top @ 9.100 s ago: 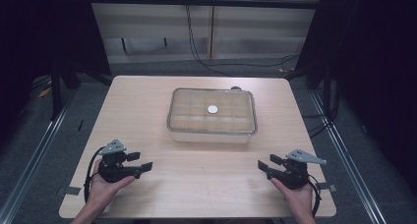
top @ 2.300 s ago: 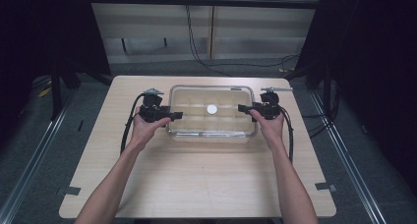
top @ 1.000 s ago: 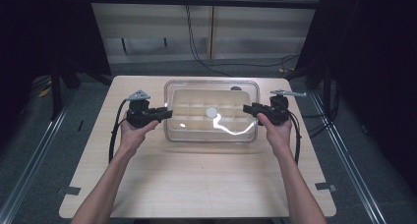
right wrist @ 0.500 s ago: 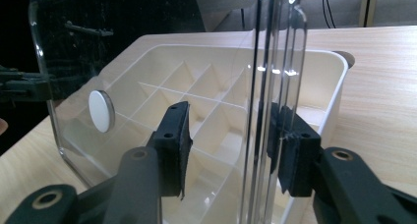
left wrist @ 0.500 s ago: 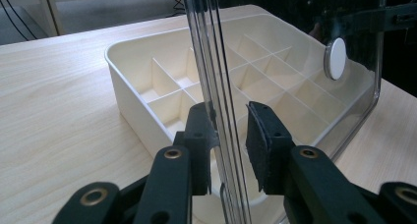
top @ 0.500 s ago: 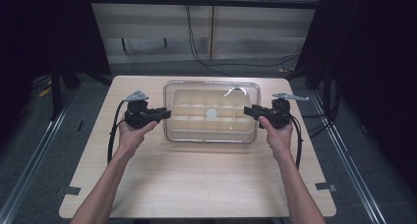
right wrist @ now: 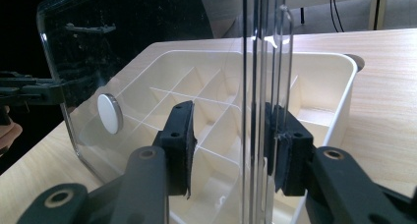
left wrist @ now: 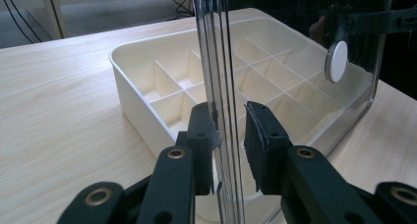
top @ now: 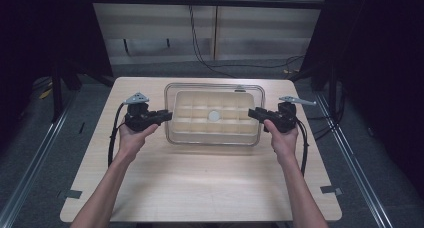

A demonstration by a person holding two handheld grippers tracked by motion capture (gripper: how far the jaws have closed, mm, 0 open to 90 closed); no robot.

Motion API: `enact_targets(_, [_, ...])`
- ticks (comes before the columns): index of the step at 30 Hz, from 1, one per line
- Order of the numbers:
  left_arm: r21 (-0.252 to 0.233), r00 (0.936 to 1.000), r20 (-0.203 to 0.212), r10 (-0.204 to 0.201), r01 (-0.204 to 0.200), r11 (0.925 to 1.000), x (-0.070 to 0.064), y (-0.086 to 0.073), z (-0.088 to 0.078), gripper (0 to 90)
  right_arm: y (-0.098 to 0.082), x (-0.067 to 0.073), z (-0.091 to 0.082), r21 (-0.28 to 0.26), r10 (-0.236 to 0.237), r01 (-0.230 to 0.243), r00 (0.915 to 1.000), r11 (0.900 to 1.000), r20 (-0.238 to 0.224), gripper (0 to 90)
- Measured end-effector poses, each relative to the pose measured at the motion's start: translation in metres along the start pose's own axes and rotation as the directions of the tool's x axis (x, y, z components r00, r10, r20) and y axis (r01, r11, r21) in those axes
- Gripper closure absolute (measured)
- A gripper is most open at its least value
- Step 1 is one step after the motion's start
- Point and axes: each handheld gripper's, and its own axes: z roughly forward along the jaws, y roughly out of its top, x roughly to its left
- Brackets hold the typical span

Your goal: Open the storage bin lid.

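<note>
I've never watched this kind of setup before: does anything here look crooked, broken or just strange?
Only one oddity: the clear lid is off its cream divided box, lifted above it between the left gripper and right gripper, whose jaws have just been closing on its two ends. Nothing looks spilled or cracked; the compartments look empty.

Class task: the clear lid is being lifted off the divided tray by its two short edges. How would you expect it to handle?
The lid keeps flat though held only at its ends, so probably stiff. Thin clear plastic suggests it is light. Its glossy rim sits between the left gripper pads; likely slippery, and it could tilt over the tray.
</note>
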Motion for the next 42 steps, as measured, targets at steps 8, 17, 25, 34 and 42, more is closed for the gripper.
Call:
enact_targets(8, [-0.018,0.9999,0.004,0.011,-0.011,0.9998,-0.004,0.003,-0.009,74.3,0.001,0.005,-0.004,-0.018,-0.006,0.006,0.9999,1.000,-0.010,58.5])
enact_targets(17, [0.000,0.9990,0.024,0.039,-0.039,0.9992,-0.014,0.004,-0.011,74.2,0.006,0.011,-0.024,-0.052,-0.019,0.018,0.9996,0.998,-0.021,61.0])
enact_targets(25, [-0.008,0.9987,0.029,0.043,-0.043,0.9991,-0.020,0.007,-0.015,74.2,0.008,0.014,-0.033,-0.073,-0.033,0.031,0.9992,0.997,-0.021,61.3])
enact_targets(34, [-0.021,0.9994,0.019,0.028,-0.028,0.9994,-0.020,0.006,-0.024,74.1,0.007,0.025,-0.035,-0.056,-0.058,0.057,0.9980,0.997,-0.025,62.1])
enact_targets(42, [-0.040,0.9996,0.014,0.023,-0.022,0.9989,-0.023,0.004,-0.039,73.9,0.009,0.036,-0.041,-0.060,-0.057,0.054,0.9967,0.997,-0.057,63.8])
